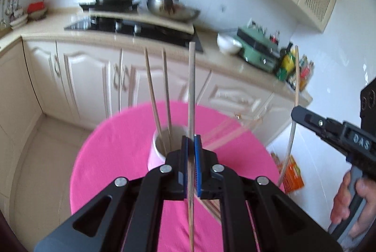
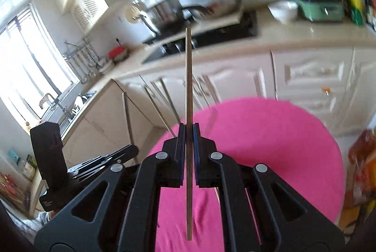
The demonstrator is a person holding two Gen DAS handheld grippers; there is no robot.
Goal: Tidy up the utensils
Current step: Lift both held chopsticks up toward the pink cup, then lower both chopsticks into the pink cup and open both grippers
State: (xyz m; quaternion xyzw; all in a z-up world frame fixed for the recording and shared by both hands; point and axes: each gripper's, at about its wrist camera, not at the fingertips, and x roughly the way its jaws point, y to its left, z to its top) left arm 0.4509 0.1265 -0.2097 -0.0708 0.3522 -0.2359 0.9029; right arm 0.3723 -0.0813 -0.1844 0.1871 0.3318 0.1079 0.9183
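Left gripper [image 1: 190, 142] jaws clamped on one chopstick [image 1: 191, 87]; right gripper [image 2: 189, 132] jaws clamped on another chopstick [image 2: 188, 78]. Each stick pinched near mid-length, tip pointing up and away. Both above pink table [image 1: 112, 153]. White cup [image 1: 156, 146] on table holds two more sticks; loose sticks [image 1: 225, 132] lie beside it, blurred. Sticks: thin, straight, pale wood. Likely light, stiff, smooth; may pivot in pads. Mid-length grip steadies it.
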